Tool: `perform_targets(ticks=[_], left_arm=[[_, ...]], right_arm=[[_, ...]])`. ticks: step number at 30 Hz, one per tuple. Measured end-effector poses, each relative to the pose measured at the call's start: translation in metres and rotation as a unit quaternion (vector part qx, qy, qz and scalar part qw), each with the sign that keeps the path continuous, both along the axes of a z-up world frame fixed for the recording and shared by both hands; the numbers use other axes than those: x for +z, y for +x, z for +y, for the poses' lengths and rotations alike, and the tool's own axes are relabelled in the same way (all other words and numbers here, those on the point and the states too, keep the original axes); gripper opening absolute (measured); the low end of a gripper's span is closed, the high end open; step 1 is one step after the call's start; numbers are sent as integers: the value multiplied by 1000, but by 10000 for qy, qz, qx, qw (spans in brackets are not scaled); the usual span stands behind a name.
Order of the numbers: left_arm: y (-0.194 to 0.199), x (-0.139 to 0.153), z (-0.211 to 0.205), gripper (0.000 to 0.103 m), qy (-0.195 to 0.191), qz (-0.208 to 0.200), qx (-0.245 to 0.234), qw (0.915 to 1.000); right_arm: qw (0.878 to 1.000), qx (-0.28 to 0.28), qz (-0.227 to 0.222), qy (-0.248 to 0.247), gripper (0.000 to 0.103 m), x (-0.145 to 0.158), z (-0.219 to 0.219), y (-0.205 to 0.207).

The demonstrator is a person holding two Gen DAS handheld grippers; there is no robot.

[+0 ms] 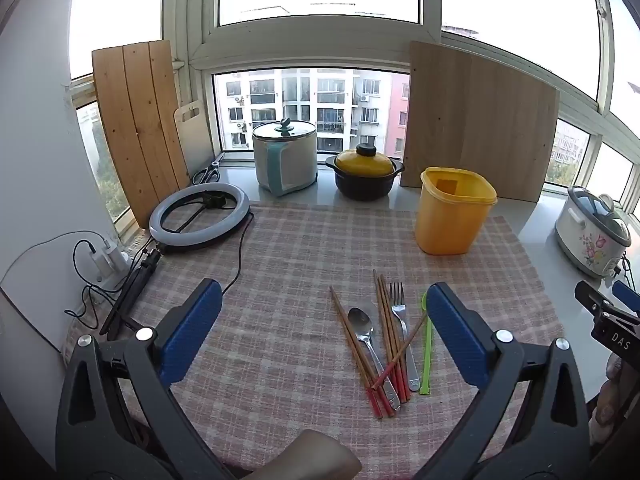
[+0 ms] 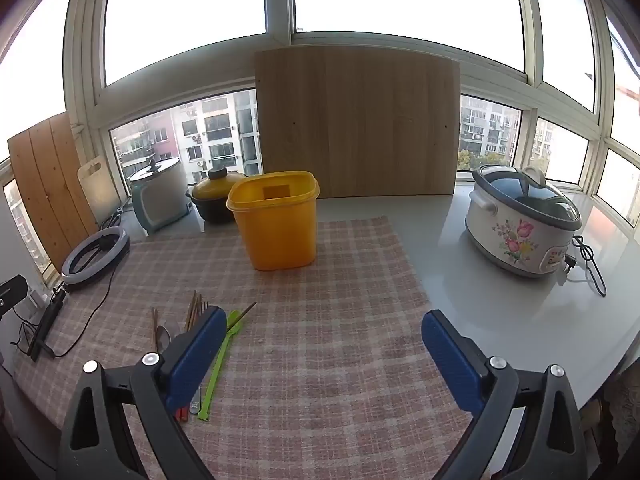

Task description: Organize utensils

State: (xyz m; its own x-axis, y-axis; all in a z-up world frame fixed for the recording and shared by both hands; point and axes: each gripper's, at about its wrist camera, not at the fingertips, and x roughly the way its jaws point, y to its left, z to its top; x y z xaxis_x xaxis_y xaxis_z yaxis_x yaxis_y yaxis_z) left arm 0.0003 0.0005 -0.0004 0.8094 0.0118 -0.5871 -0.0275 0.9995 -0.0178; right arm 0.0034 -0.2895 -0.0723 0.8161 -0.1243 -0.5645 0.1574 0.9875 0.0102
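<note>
A loose pile of utensils lies on the checked cloth (image 1: 280,280): several red-tipped wooden chopsticks (image 1: 356,344), a metal spoon (image 1: 362,326), a metal fork (image 1: 398,308) and a green plastic utensil (image 1: 427,356). A yellow plastic container (image 1: 452,210) stands upright and open-topped behind them. My left gripper (image 1: 324,328) hovers open above the cloth, with the pile between and just ahead of its blue pads. My right gripper (image 2: 320,352) is open over bare cloth, right of the pile. Its left pad hides part of the chopsticks (image 2: 192,312); the green utensil (image 2: 218,364) and yellow container (image 2: 276,220) show there too.
A ring light (image 1: 200,220) with its stand and cable lies at the cloth's left edge. On the sill stand a lidded pot (image 1: 286,160), a yellow-lidded casserole (image 1: 364,172), scissors (image 1: 206,174) and leaning wooden boards (image 1: 476,128). A flowered rice cooker (image 2: 524,220) sits on the white counter, right.
</note>
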Motion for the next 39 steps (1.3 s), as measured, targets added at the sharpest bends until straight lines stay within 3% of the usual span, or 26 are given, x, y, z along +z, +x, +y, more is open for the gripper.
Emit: perform_targets(ticks=[39], left_arm=[[2, 0, 4, 103, -164, 18, -89, 9998]], right_arm=[[9998, -113, -95, -141, 99, 6, 1, -2]])
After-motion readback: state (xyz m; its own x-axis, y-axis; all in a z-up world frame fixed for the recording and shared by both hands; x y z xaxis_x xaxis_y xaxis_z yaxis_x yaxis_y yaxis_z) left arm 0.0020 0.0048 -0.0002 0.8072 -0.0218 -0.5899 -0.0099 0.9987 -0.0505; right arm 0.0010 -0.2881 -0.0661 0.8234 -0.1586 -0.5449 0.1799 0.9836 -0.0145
